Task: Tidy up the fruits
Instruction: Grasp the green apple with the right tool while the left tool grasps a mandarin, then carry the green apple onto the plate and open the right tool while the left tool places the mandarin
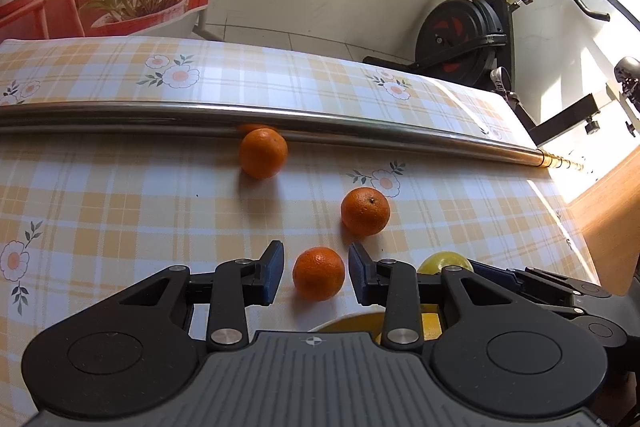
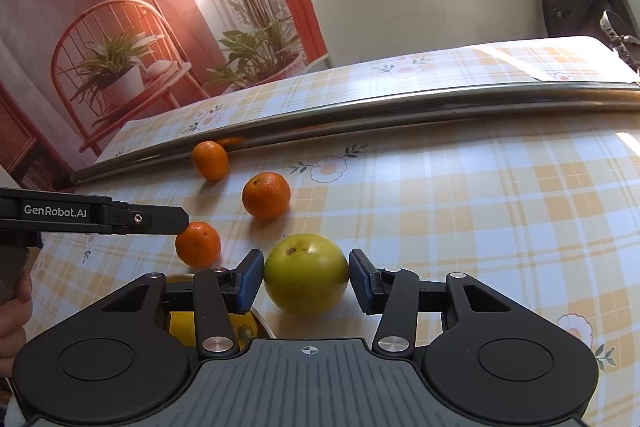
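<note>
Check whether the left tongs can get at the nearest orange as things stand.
Probably yes: the left tongs are open with the nearest orange between the pads, gaps on both sides, and nothing blocking on the tablecloth.

Yellow fruit (image 1: pixel 445 262) at 4 o'clock mostly hidden behind the left claw's (image 1: pixel 316 277) linkage, yellow objects (image 2: pixel 182 325) at 7 o'clock covered by the right claw's (image 2: pixel 306 277) arm, hand (image 2: pixel 12 319) cut off at 8 o'clock

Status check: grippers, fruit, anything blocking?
Left gripper open, straddling nearest orange. Right gripper open around yellow-green fruit. Two oranges beyond; nothing blocking.
</note>
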`<action>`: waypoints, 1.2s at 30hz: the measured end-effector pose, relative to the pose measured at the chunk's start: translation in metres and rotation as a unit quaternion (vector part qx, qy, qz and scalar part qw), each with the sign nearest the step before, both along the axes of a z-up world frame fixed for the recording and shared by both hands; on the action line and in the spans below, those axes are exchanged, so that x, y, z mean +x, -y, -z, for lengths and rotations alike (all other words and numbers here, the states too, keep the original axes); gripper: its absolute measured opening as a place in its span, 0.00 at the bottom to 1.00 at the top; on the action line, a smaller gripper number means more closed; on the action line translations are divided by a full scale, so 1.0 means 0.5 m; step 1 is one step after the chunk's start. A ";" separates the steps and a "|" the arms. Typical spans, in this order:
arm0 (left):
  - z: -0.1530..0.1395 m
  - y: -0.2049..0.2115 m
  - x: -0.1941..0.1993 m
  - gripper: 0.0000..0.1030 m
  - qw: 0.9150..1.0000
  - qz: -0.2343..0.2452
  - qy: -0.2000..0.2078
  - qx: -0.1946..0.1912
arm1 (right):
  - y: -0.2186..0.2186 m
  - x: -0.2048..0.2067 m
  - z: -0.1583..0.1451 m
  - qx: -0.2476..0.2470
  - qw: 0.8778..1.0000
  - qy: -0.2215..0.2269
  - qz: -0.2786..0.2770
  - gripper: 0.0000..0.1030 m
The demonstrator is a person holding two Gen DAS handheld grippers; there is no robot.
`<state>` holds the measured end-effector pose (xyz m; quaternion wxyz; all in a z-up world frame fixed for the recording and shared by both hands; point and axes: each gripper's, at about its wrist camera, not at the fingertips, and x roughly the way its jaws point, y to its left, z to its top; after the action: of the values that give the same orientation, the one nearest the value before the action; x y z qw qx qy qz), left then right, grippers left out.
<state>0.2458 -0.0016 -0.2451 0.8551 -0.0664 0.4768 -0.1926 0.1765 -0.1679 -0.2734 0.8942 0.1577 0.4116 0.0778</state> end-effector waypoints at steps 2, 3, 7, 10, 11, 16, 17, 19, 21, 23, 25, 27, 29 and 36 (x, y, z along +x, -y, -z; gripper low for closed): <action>0.015 0.006 0.003 0.36 1.000 -0.002 -0.011 -0.004 | 0.010 -0.012 0.003 0.006 1.000 0.003 0.008 0.42; 0.022 0.012 0.006 0.36 1.000 -0.004 -0.014 -0.003 | 0.014 -0.018 0.004 0.011 1.000 0.004 0.010 0.42; 0.044 0.017 0.016 0.36 1.000 -0.005 -0.026 0.005 | 0.020 -0.038 0.005 0.014 1.000 0.011 0.014 0.42; 0.051 0.024 0.018 0.35 1.000 0.005 -0.026 0.013 | 0.020 -0.046 0.003 0.009 1.000 0.015 0.016 0.42; 0.052 0.025 0.017 0.35 1.000 0.009 -0.025 0.016 | 0.021 -0.047 0.003 0.009 1.000 0.015 0.018 0.42; 0.045 0.031 0.006 0.32 1.000 0.013 -0.009 0.025 | 0.021 -0.059 0.002 0.004 0.999 0.017 0.030 0.42; 0.041 0.030 0.001 0.32 1.000 0.013 -0.005 0.026 | 0.023 -0.062 0.001 0.004 0.999 0.017 0.032 0.42; 0.029 0.027 -0.008 0.32 1.000 0.013 0.002 0.021 | 0.025 -0.071 0.001 0.006 0.999 0.021 0.035 0.42; 0.014 0.024 -0.018 0.32 1.000 0.011 0.010 0.016 | 0.025 -0.079 -0.003 0.006 0.999 0.024 0.038 0.42; -0.002 0.021 -0.032 0.32 1.000 0.009 0.018 0.012 | 0.025 -0.087 -0.007 0.006 0.999 0.027 0.040 0.42; -0.020 0.018 -0.051 0.32 1.000 0.007 0.027 0.005 | 0.023 -0.097 -0.012 0.006 0.999 0.032 0.040 0.42; -0.035 0.013 -0.072 0.32 0.999 0.007 0.035 -0.002 | 0.021 -0.105 -0.018 0.006 0.999 0.036 0.039 0.42; -0.051 0.012 -0.099 0.32 0.999 0.008 0.046 -0.006 | 0.018 -0.116 -0.025 0.005 0.998 0.041 0.037 0.42; -0.080 -0.010 -0.192 0.32 0.998 -0.002 0.064 -0.019 | 0.009 -0.158 -0.054 0.001 0.998 0.060 0.027 0.42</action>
<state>0.1499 0.0034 -0.2049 0.8829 -0.0711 0.4168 -0.2043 0.0974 -0.1723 -0.2463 0.9189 0.1646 0.3527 0.0637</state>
